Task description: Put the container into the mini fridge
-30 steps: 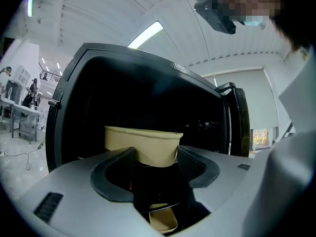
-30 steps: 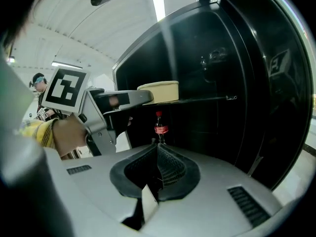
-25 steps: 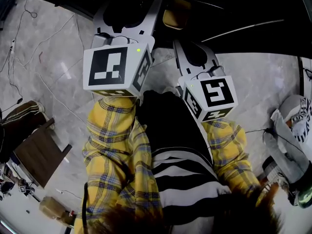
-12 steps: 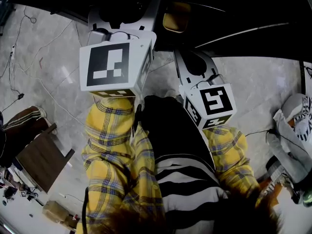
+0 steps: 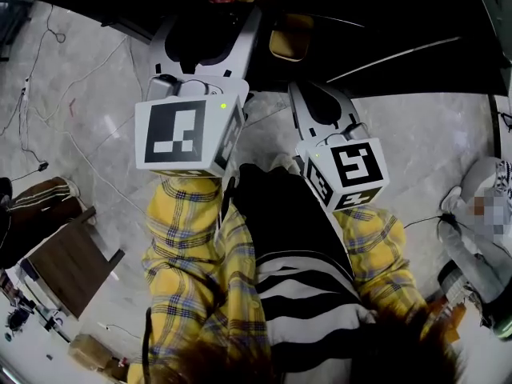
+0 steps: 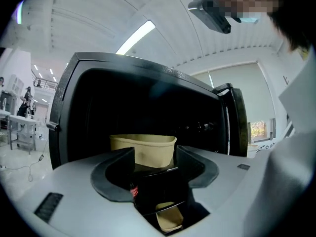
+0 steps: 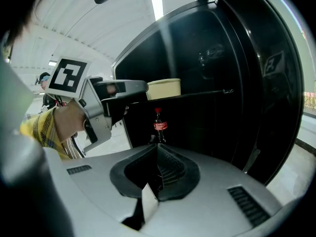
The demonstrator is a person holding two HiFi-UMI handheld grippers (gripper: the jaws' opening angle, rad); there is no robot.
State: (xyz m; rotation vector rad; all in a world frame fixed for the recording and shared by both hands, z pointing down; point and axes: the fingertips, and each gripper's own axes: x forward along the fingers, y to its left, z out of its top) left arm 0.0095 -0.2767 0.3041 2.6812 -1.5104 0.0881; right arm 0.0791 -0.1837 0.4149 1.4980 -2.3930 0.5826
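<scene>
Container (image 6: 143, 149) sits on the shelf (image 7: 207, 93) inside the mini fridge (image 6: 148, 78). The left hand-held gripper (image 6: 155, 153), jaws wide apart just short of it, has barely shifted this past second, so the placing looks done. The right hand-held gripper (image 7: 157, 149) hangs closed and empty.

My left gripper (image 6: 155, 157) had its jaws spread wide, with nothing pinched between them. Just past the tips sat the beige container (image 6: 140, 143), upright on a dark shelf inside the black mini fridge (image 6: 63, 107). I could not tell whether my jaws touched it. The fridge door (image 6: 238, 122) stood open at the right, and a ceiling light strip (image 6: 136, 36) glowed overhead.
</scene>
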